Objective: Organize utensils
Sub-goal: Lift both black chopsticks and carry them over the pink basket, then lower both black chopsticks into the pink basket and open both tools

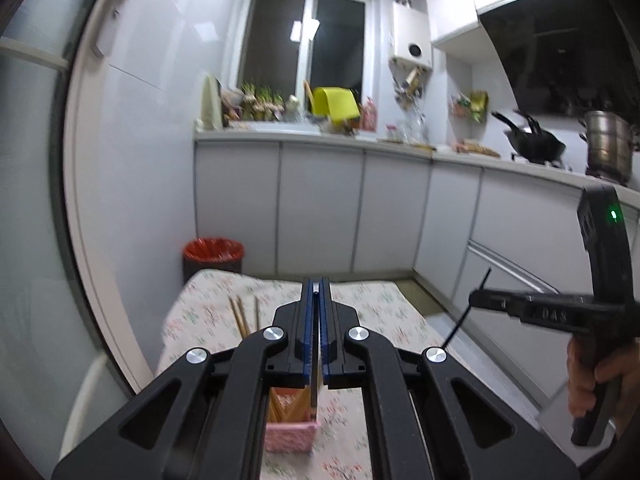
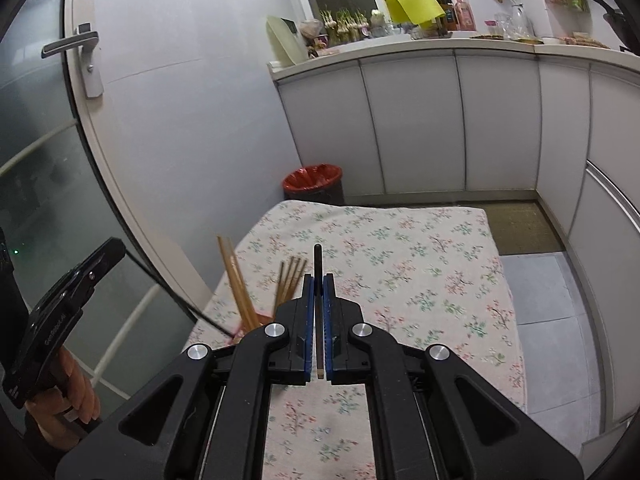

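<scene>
— While the left claw [image 1: 319, 292] sits over the pink holder [image 1: 291, 432], what is it gripping?
— Its jaws are nearly closed on something thin; a small pale tip shows between them, but I cannot tell what it is. The holder lies directly below and slightly behind the fingertips, near the left edge of the bench [image 2: 420, 248], with wooden chopsticks [image 1: 240, 316] standing up out of it.
— And the right claw [image 2: 319, 280]?
— Clamped on a dark chopstick [image 2: 317, 260], whose long axis runs straight forward along the fingers, tip pointing toward the far edge.
— Which way must it go?
— I judge leftward and tip-down: the holder sits left of that claw, and the left one is nearer.
— What differs between views?
— Only the left view shows the holder's pink body; the right view shows the dark stick clearly, plus the chopsticks fanned out.
</scene>
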`<control>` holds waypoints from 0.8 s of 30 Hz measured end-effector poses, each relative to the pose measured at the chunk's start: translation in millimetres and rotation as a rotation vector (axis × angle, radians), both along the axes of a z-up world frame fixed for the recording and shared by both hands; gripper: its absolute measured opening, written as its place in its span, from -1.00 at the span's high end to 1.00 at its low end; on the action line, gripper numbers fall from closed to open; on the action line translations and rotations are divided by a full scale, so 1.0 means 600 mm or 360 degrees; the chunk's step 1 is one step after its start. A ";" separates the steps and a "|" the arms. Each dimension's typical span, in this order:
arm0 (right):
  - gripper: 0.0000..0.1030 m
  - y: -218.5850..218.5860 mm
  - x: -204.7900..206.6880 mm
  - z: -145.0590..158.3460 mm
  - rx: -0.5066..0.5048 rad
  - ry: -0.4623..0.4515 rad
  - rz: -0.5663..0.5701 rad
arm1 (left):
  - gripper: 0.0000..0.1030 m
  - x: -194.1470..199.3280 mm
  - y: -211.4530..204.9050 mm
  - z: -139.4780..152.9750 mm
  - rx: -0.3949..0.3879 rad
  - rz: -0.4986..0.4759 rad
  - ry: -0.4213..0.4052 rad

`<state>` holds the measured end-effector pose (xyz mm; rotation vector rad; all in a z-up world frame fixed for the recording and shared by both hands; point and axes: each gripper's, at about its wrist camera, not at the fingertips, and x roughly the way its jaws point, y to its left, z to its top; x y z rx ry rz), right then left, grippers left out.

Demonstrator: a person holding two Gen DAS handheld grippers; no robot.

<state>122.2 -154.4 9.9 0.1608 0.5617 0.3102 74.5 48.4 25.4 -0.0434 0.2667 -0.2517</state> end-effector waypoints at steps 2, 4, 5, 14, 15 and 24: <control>0.94 0.012 0.004 0.004 0.0021 -0.0005 0.0015 | 0.95 0.008 0.004 0.003 0.0006 0.0024 -0.0026; 0.94 0.022 0.010 0.004 0.0042 -0.0002 0.0025 | 0.95 0.018 0.005 0.001 0.0013 0.0045 -0.0033; 0.94 0.026 0.012 0.004 0.0051 -0.0001 0.0030 | 0.95 0.025 0.005 -0.004 0.0021 0.0054 -0.0029; 0.94 0.067 0.027 -0.001 0.0108 -0.0003 0.0074 | 0.95 0.068 0.008 -0.040 0.0058 0.0117 0.0019; 0.94 0.071 0.030 -0.002 0.0113 -0.0001 0.0080 | 0.95 0.071 0.009 -0.040 0.0055 0.0119 0.0025; 0.94 0.092 0.047 -0.015 0.0132 0.0016 0.0096 | 0.95 0.061 0.015 -0.026 0.0016 0.0112 -0.0006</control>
